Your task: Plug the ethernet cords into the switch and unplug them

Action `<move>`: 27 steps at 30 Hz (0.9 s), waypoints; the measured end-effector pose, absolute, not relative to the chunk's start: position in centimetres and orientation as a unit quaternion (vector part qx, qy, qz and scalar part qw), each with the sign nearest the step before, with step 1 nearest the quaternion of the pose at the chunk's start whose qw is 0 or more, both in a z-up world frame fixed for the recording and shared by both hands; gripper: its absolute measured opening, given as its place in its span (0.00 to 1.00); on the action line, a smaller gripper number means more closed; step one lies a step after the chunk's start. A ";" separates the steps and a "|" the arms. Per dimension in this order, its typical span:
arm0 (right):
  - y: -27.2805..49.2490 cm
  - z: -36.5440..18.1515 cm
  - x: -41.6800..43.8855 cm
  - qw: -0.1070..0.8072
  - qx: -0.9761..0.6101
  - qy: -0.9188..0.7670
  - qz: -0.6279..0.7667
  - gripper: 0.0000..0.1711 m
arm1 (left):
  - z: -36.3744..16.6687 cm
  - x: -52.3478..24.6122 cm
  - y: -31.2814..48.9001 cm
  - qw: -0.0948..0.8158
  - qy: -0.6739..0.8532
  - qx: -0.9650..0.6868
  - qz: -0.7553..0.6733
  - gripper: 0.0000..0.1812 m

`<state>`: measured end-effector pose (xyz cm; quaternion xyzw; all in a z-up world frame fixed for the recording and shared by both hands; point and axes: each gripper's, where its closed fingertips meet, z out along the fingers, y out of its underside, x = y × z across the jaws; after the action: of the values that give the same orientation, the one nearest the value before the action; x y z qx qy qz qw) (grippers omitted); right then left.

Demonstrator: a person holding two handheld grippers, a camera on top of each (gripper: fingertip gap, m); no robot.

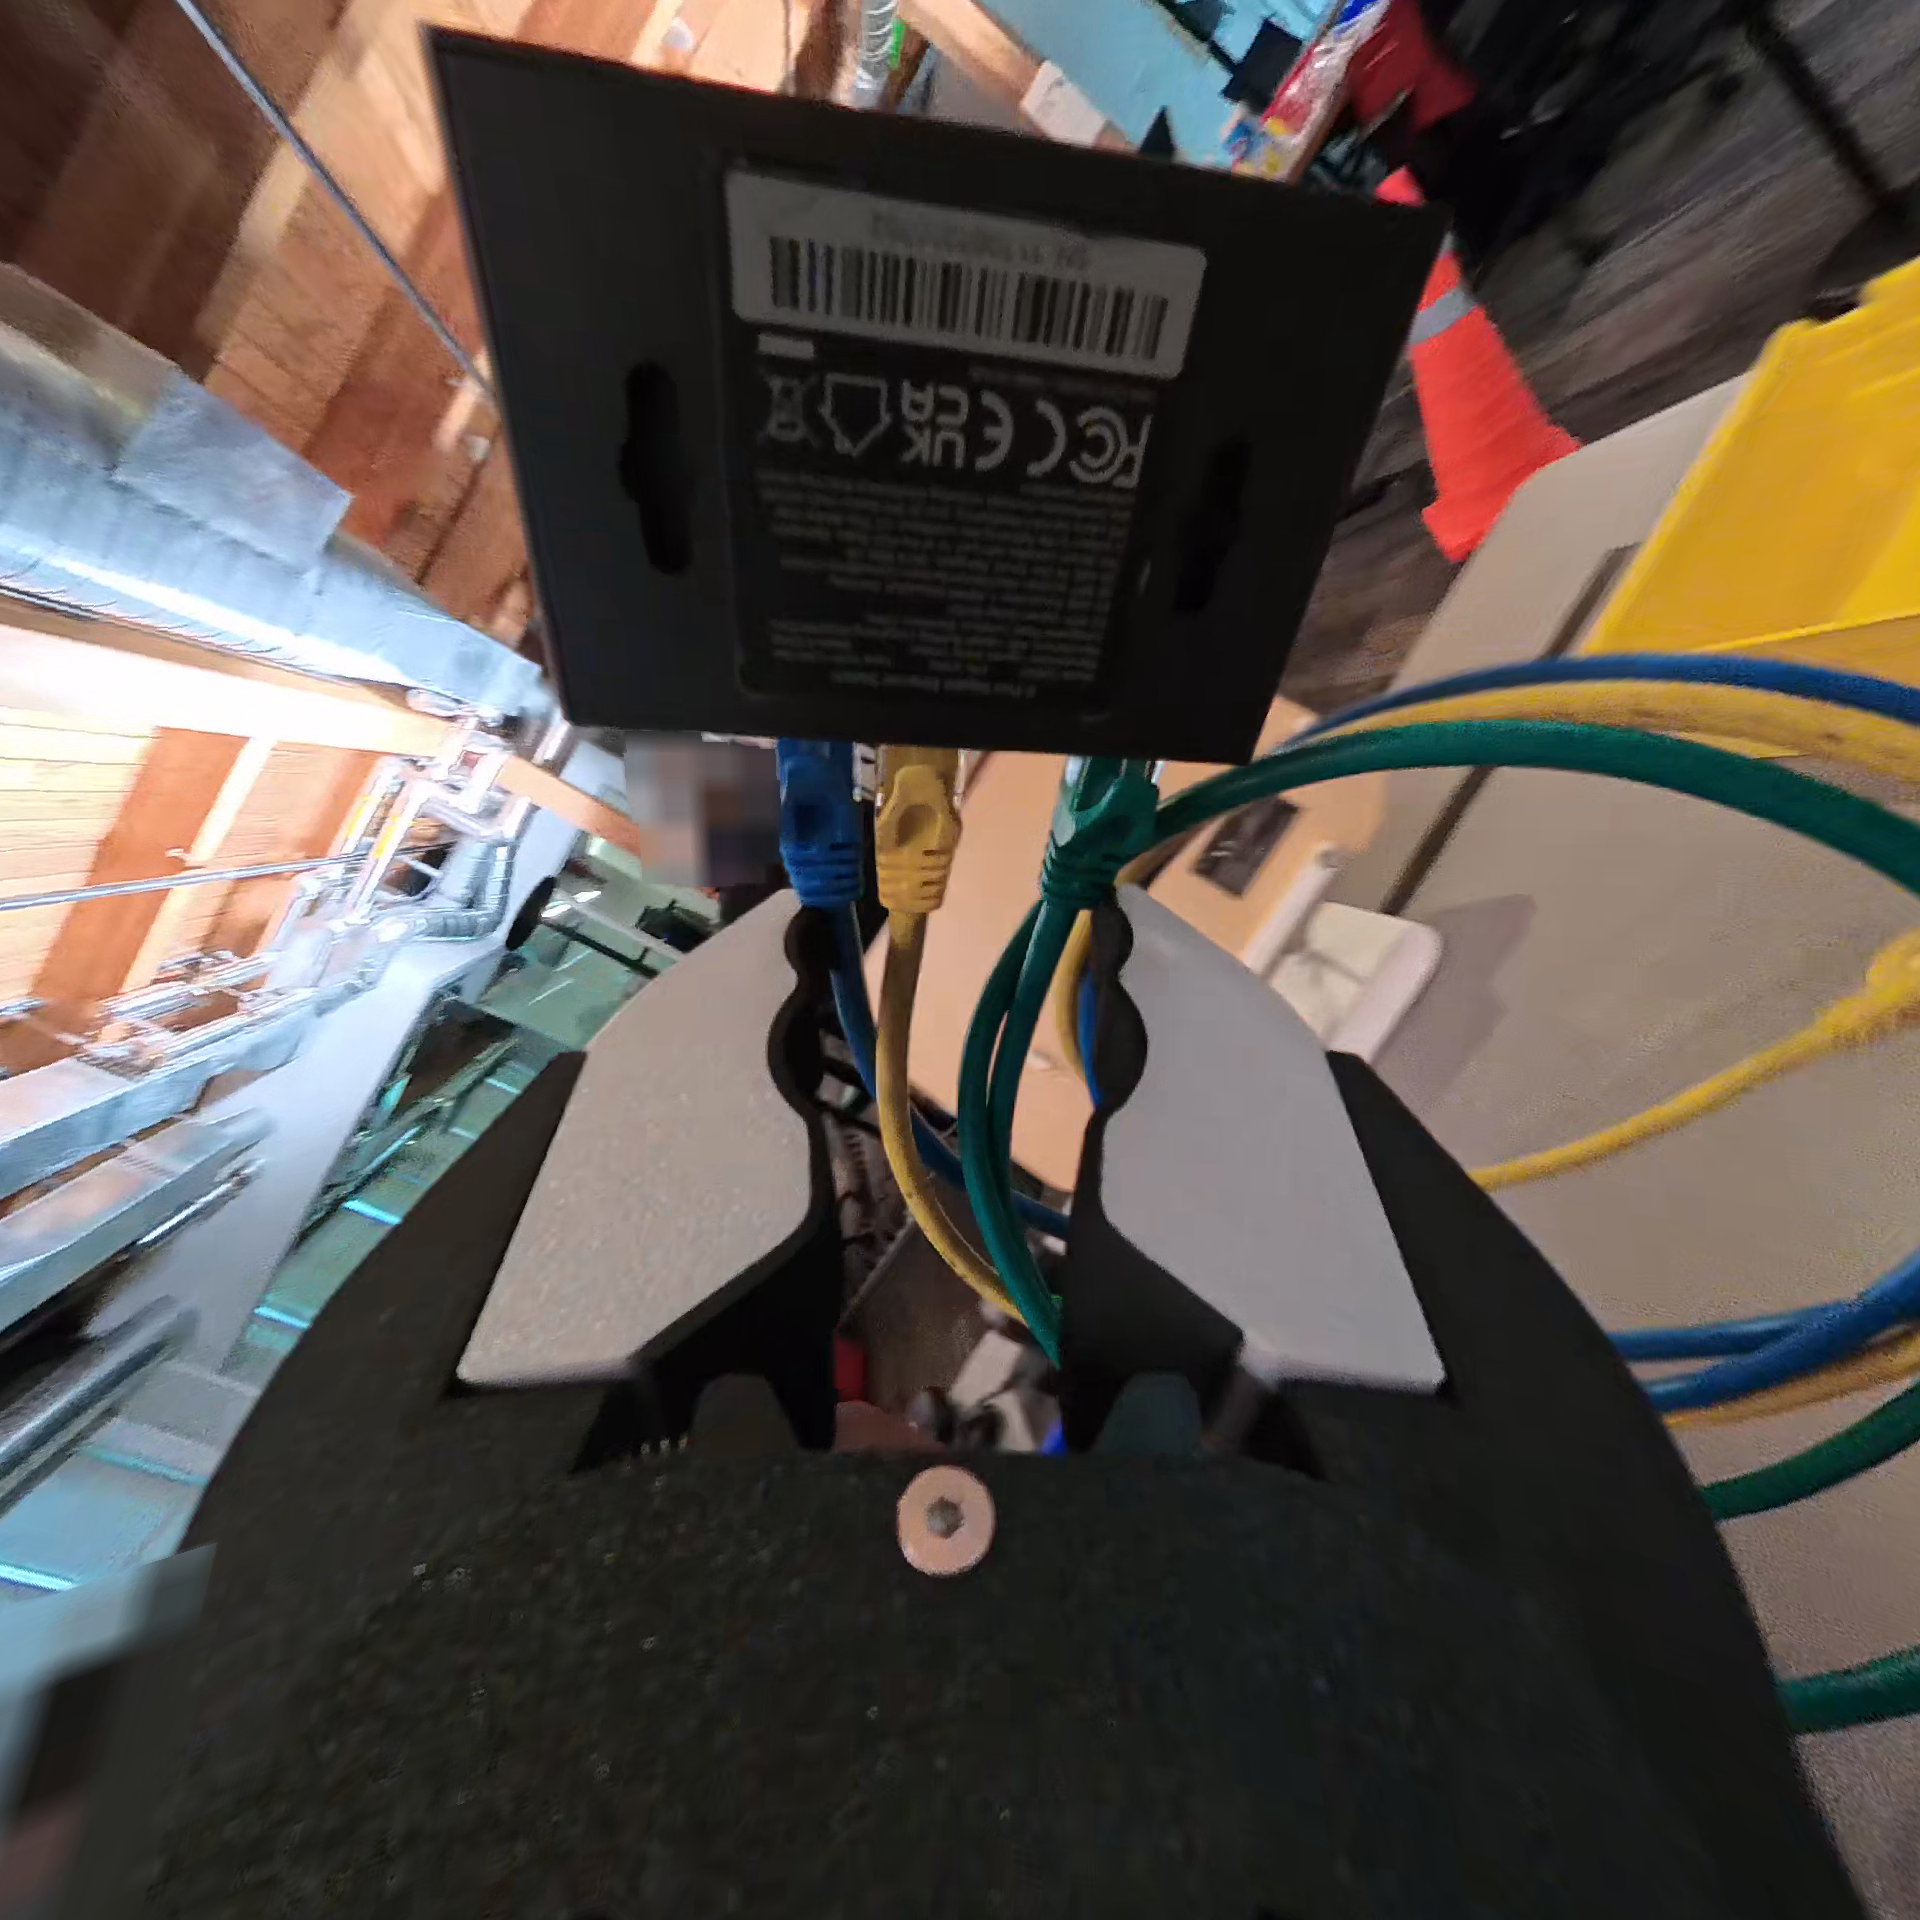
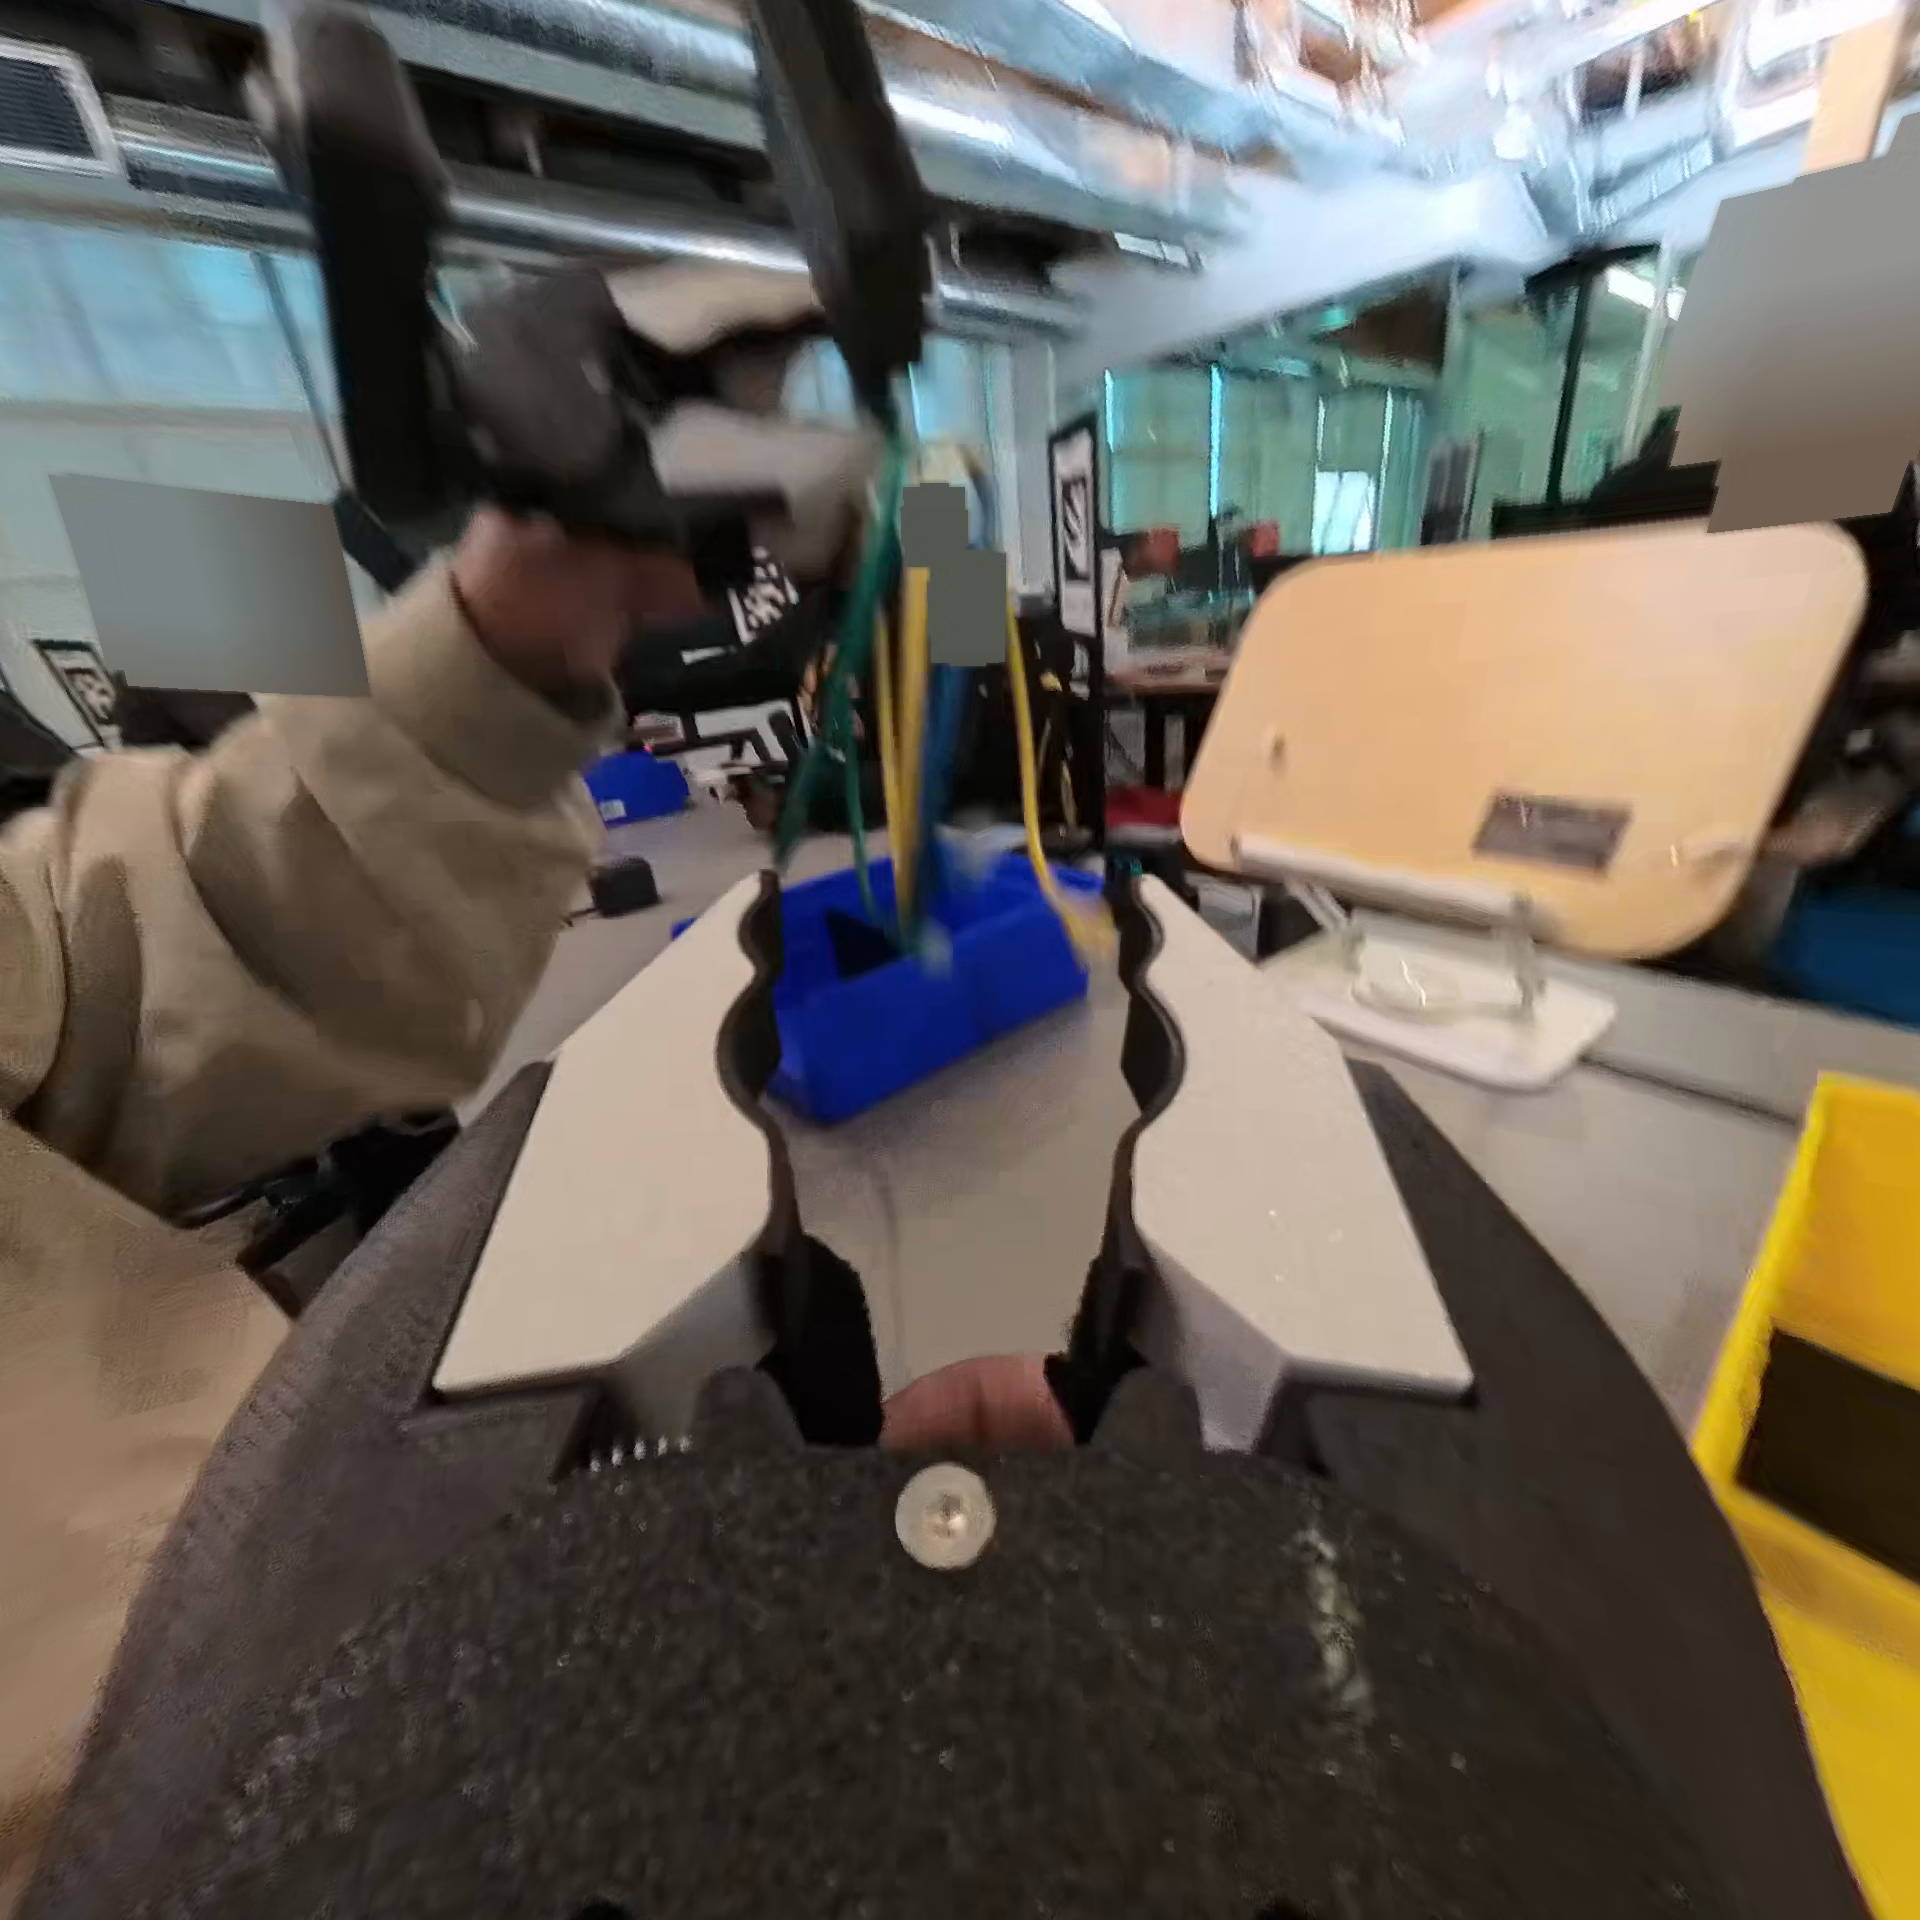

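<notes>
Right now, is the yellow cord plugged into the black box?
Yes, in the left wrist view the yellow cord's plug sits in the edge of the black switch, between the blue plug and the green plug.

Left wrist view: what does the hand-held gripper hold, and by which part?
The left hand-held gripper seems to pinch the blue cord, yellow cord and green cord just behind their plugs; the switch lies beyond its tips.

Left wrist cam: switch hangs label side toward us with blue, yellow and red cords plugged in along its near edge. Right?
Not quite. The third cord is green, not red. The left wrist view shows the switch label side toward the camera, with the blue cord, yellow cord and the green one plugged in along its near edge.
</notes>
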<state>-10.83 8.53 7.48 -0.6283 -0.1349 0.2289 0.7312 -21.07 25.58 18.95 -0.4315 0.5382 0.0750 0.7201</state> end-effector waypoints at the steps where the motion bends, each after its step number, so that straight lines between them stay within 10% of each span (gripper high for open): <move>1: 8.6 8.9 -11.5 0.743 -0.615 -0.145 0.221 0.38 | 17.3 -20.1 24.4 0.717 0.542 -0.433 0.066 0.27; 7: 12.8 10.1 -11.2 0.750 -0.604 -0.130 0.236 0.37 | 8.5 -15.0 18.7 0.682 0.549 -0.481 -0.041 0.27; 13: 14.9 6.9 -11.6 0.731 -0.592 -0.143 0.309 0.16 | 1.8 -12.9 17.4 0.591 0.540 -0.581 -0.148 0.27; 27: 17.4 -0.1 -15.5 0.333 -0.677 -0.378 0.537 0.15 | 1.2 -21.5 21.0 0.555 0.733 -0.389 0.057 0.31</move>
<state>-15.49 17.43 -0.06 -0.6773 -0.3776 0.5366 0.3328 -21.52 21.01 1.15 -0.3894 0.7328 0.0573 0.5550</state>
